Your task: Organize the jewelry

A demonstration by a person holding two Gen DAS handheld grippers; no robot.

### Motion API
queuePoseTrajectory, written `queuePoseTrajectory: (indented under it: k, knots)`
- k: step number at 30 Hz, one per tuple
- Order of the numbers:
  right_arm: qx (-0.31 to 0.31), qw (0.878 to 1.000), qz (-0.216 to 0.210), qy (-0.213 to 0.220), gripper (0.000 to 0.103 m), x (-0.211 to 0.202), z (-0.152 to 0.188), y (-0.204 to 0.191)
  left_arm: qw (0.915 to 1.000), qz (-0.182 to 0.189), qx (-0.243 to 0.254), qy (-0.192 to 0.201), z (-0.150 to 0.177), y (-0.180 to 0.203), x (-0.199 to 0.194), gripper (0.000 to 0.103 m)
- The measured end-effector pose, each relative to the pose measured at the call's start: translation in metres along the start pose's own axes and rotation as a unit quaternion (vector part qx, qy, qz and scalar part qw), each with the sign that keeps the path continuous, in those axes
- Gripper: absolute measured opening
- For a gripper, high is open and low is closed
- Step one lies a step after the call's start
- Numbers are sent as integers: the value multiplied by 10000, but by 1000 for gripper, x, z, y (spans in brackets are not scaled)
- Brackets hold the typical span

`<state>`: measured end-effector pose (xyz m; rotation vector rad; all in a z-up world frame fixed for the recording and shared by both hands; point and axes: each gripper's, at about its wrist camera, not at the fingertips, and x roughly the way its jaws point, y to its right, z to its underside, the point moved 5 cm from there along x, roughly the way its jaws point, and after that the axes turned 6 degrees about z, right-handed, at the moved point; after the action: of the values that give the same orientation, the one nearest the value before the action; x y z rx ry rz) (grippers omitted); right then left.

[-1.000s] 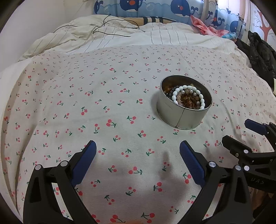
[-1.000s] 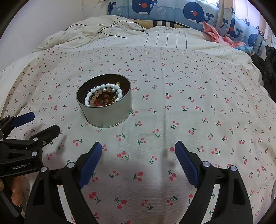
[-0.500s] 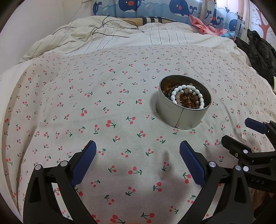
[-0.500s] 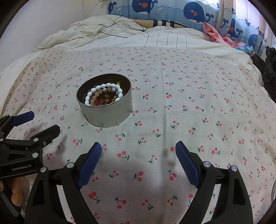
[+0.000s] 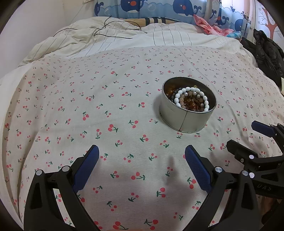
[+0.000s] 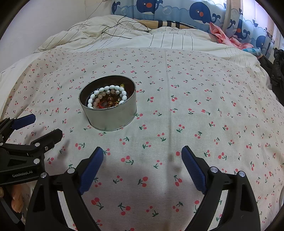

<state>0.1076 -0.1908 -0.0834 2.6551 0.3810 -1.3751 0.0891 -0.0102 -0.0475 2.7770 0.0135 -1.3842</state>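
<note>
A round silver tin (image 5: 184, 120) stands on the cherry-print cloth (image 5: 106, 106). Inside it lie a white bead bracelet (image 5: 192, 89), a pale pink bead bracelet and amber beads. The tin also shows in the right wrist view (image 6: 113, 119), with the white bracelet (image 6: 106, 88) on top. My left gripper (image 5: 142, 152) is open and empty, hovering over the cloth in front of and left of the tin. My right gripper (image 6: 142, 152) is open and empty, in front of and right of the tin. Each gripper shows in the other's view, the right one (image 5: 246, 140) and the left one (image 6: 40, 127).
A striped white duvet (image 5: 159, 39) with a black cable (image 5: 113, 35) lies bunched at the far side. A whale-print curtain (image 5: 159, 8) hangs behind. Pink cloth (image 5: 209, 26) and dark clothes (image 5: 266, 51) lie at the far right.
The left wrist view has shifted slightly, so the tin sits a little further left and lower in the frame. Both grippers stay open. The jewelry in the tin has not moved.
</note>
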Motion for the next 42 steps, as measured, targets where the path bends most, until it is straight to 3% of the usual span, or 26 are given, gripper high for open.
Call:
queuePoseTrajectory:
  k: [14, 19, 24, 28, 42]
  knots:
    - [-22, 10000, 1, -12, 86, 1, 0, -3, 9999, 62, -89, -47, 0, -3, 3, 94]
    - [-15, 10000, 0, -11, 86, 2, 0, -3, 9989, 421, -213, 46, 1, -6, 1, 93]
    - [-13, 10000, 18, -3, 86, 2, 0, -3, 9998, 105, -10, 153, -2, -4, -2, 94]
    - [-26, 10000, 69, 31, 90, 1, 0, -2, 9998, 189, -62, -92, -1, -5, 4, 94]
    - [-24, 10000, 53, 40, 90, 0, -2, 2, 9999, 97, 22, -102, 1, -3, 5, 94]
